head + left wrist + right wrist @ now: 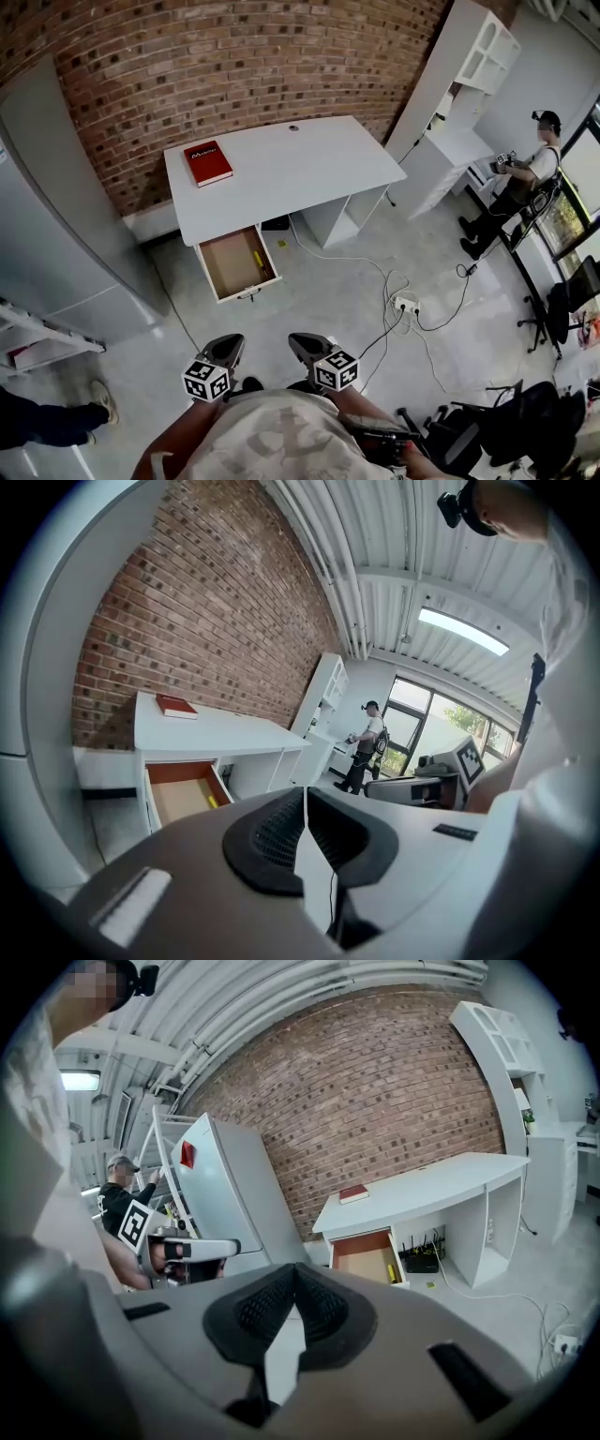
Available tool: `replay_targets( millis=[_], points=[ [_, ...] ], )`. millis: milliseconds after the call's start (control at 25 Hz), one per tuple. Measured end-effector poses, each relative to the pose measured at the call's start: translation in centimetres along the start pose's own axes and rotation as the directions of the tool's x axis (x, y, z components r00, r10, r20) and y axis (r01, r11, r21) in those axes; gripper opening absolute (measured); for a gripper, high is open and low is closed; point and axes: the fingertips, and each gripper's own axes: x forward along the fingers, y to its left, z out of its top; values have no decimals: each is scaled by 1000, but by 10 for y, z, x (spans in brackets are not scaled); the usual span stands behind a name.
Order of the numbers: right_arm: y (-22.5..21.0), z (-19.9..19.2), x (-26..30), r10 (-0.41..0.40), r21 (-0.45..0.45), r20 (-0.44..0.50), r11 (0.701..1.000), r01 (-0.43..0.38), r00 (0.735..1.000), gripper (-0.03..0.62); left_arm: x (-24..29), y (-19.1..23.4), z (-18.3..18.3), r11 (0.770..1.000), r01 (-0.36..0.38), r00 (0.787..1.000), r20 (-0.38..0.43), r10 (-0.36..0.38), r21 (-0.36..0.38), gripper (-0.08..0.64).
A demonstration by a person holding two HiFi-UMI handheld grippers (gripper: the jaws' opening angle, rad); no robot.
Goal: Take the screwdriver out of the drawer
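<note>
Left claw (225,348) and right claw (306,345) clenched empty, yellow screwdriver (259,260) barely discernible in open drawer (228,266)

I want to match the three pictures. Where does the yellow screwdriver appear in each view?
Head view: the screwdriver lies left of centre, along the right side of the open drawer.
Left gripper view: lower left, inside the drawer, above the jaws.
Right gripper view: right of centre, inside the drawer.
Shared landmark: the red book on the white desk.

No readable text, pale lettering on the red book (207,162) too small to make out
</note>
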Motion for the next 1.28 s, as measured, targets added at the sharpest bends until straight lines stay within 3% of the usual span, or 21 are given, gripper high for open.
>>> replay_targets(
  millis=[400, 760, 1280],
  points=[
    [-13, -2, -2, -34, 53, 9, 998, 34, 999, 6, -2, 5, 4, 1000, -12, 1000, 22, 13, -8, 15],
    [-10, 11, 15, -11, 23, -1, 1000, 11, 1000, 8, -12, 20, 11, 998, -54, 997, 54, 55, -26, 15],
    [-12, 13, 19, -24, -5, -30, 1000, 24, 999, 8, -3, 23, 10, 998, -42, 998, 37, 44, -45, 15]
  ],
)
